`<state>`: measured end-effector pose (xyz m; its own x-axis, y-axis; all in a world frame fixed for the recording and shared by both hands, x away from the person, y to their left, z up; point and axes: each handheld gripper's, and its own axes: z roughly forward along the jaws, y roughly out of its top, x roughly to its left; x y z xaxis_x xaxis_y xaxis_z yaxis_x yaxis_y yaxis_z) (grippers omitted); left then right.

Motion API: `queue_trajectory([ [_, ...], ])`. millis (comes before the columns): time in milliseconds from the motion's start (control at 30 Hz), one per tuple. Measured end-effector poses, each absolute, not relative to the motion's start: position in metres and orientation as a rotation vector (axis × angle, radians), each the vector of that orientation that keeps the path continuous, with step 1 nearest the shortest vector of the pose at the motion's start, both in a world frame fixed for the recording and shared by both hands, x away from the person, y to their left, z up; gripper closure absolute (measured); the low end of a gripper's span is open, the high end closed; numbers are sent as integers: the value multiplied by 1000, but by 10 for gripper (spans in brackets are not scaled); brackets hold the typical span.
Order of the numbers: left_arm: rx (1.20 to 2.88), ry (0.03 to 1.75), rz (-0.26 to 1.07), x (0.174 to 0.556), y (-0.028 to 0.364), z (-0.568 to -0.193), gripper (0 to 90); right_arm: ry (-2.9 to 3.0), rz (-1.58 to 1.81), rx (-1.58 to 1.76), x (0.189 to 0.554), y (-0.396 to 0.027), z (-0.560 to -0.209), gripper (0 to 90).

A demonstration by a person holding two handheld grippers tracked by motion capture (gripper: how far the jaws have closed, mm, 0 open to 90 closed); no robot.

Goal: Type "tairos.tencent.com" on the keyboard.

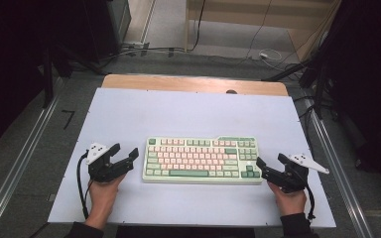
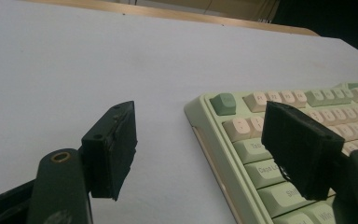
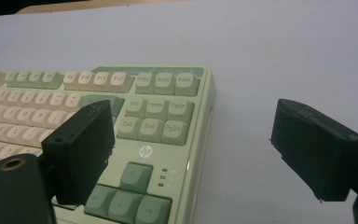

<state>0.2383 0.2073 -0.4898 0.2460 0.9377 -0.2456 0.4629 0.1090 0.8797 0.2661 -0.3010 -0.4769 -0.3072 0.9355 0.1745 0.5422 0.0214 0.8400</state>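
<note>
- Black and wide apart, the jaws of the left gripper (image 1: pixel 127 152) stood open with nothing between them; a hand (image 1: pixel 102 191) held it just off the left end of the keyboard (image 1: pixel 202 159), pointing toward it.
- In the left gripper view, that gripper (image 2: pixel 200 149) had one jaw over bare white mat and the other hanging above the keys at the keyboard's (image 2: pixel 242 154) left edge, so the board's side rim ran up between the two jaws; whether a pad touched a key could not be told.
- White mat (image 1: pixel 188 111) covered most of the wooden table (image 1: pixel 178 82), whose bare strip showed along the far side.
- The keyboard, pale green with pink and green keys, lay flat on the mat at its middle, nearer the person's side, square to the table edge.
- On the right, the right gripper (image 1: pixel 270 163) also stood open and empty, held by the other hand (image 1: pixel 291 198) just beside the keyboard's right end and aimed at it.
- In the right gripper view, that gripper (image 3: pixel 191 149) straddled the keyboard's (image 3: pixel 168 116) right edge: one jaw hung over the keys near the arrow cluster, the other over the mat (image 3: pixel 261 56) beyond the rim.
- Grey plates topped both grippers, and a black cable (image 1: pixel 82 186) looped from the left one beside the wrist.
</note>
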Motion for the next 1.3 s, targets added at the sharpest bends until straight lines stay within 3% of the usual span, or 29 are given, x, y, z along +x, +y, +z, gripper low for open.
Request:
queue_trajectory([
  [233,1507,1379,590,235,206,-489,245,1893,1217,1481,264,-297,-476,118],
  [533,1519,1397,595,233,204,-488,150,1923,1206,1461,263,-291,-477,117],
  [1300,1531,1358,559,239,185,-478,177,1911,1193,1476,258,-294,-477,117],
])
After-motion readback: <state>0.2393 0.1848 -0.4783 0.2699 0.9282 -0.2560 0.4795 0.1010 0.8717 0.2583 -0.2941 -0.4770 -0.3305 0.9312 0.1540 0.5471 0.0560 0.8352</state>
